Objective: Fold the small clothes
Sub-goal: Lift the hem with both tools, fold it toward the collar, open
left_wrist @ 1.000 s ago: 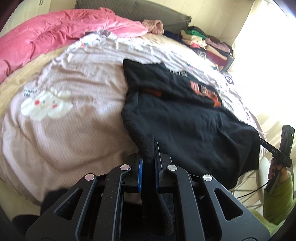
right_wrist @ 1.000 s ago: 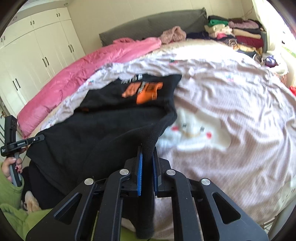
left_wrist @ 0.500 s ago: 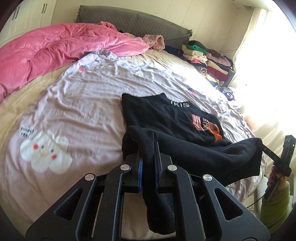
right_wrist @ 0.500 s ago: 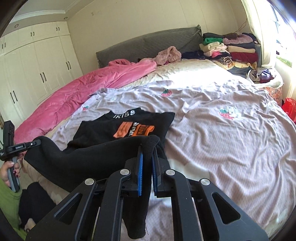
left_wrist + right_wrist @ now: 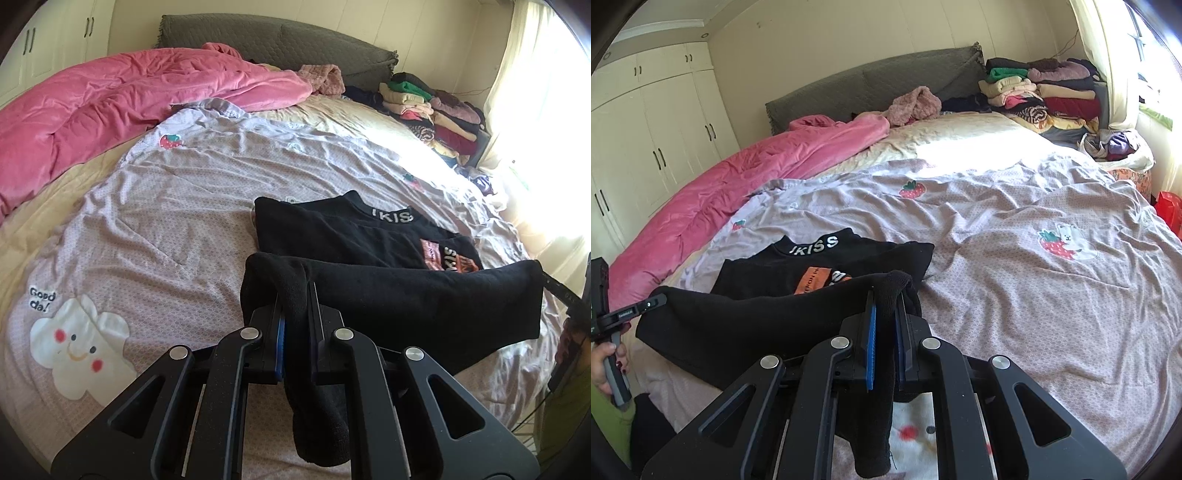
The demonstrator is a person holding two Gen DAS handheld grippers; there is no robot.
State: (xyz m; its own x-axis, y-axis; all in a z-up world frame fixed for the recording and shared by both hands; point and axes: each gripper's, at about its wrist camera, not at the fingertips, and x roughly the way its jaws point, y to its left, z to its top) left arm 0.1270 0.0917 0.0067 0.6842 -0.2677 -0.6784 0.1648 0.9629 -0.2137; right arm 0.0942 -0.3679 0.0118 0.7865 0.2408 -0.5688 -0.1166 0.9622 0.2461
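Since the earlier frames, both grippers have been carried forward over the bed, and the lower hem of the black top (image 5: 424, 302) has been lifted off the bedspread and brought toward the collar. Each hem corner is seen clenched between fingers: the left gripper (image 5: 295, 306) is closed on one corner, the right gripper (image 5: 884, 310) on the other, with loose cloth hanging down behind each pair of pads. The hem is held taut between them as a raised band — its long axis runs side to side, from one gripper to the other. The upper half of the garment lies flat on the lilac bedspread (image 5: 166, 229), collar pointing toward the headboard, orange print partly covered. A bottom-to-top fold is judged to be under way — not yet laid down. A pink duvet (image 5: 110, 99) lies well apart.
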